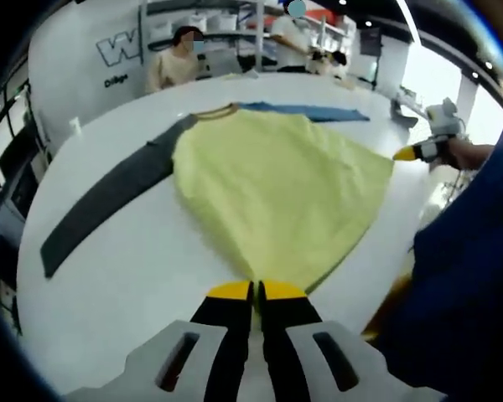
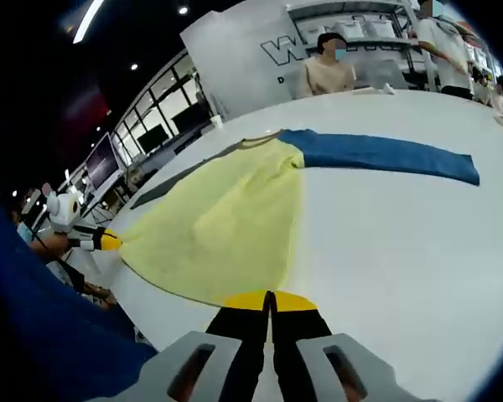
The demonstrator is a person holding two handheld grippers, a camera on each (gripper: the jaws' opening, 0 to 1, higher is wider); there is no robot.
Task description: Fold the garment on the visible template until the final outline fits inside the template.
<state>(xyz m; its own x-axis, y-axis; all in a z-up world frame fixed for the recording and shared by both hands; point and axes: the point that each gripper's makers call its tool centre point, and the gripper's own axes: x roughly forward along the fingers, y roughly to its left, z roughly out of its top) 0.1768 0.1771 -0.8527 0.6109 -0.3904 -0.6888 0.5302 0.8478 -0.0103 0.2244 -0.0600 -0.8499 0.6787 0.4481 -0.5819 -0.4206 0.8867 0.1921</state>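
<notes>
Left hand-held gripper (image 1: 256, 291) has its jaws pressed together on the hem corner of the yellow garment (image 1: 277, 188), and the right hand-held gripper (image 2: 270, 299) is likewise clamped on the hem at the opposite corner. The garment lies spread flat on the white worktop (image 1: 134, 276), body yellow, grey sleeve (image 1: 109, 205) stretched out to one side, blue sleeve (image 2: 386, 155) to the other. Two people sit or stand at the worktop's far edge.

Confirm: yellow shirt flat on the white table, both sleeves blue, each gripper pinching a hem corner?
Not quite. One sleeve is blue; the other sleeve is dark grey, as the left gripper view shows. The rest holds: shirt on the white table, left gripper and right gripper at the hem.
</notes>
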